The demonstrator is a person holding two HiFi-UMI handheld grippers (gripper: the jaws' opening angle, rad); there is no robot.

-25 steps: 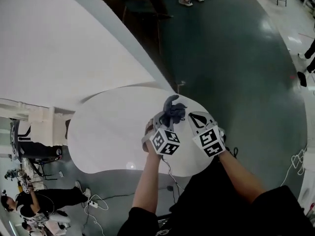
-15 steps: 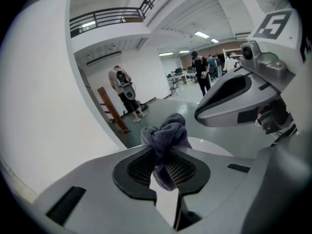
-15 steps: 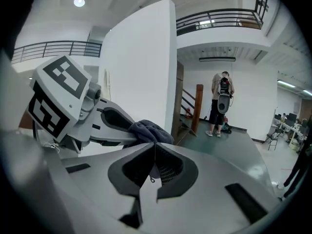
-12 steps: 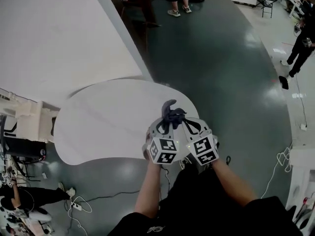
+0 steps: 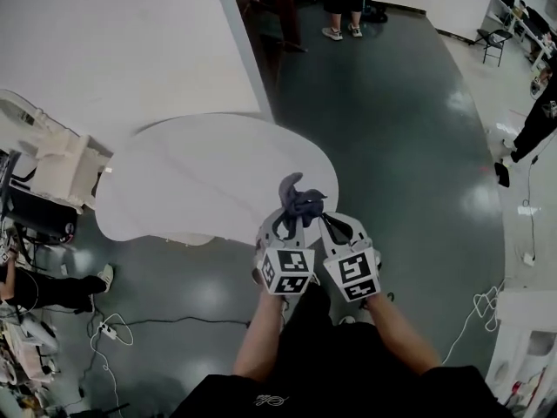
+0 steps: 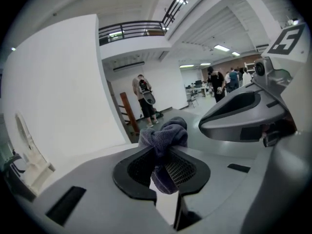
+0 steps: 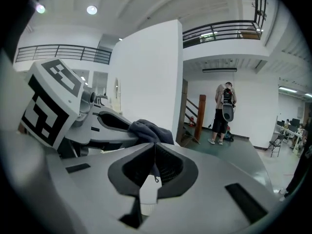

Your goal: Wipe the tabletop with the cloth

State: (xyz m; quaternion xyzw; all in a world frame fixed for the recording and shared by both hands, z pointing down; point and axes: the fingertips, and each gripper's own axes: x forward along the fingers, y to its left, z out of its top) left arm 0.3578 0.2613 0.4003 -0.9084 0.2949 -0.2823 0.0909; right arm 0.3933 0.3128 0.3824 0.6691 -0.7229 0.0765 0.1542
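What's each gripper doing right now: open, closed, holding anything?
Left gripper: closed on the bunched cloth.
Right gripper: closed, fingers pinching a thin corner of the same cloth.

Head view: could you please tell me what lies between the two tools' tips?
The bunched dark cloth, pinched by the left tool and the right tool; the head view shows it.

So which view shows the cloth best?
The left gripper view: the cloth fills the middle, bunched between closed jaws. The head view shows it small; the right gripper view shows only a fold and a pinched edge.
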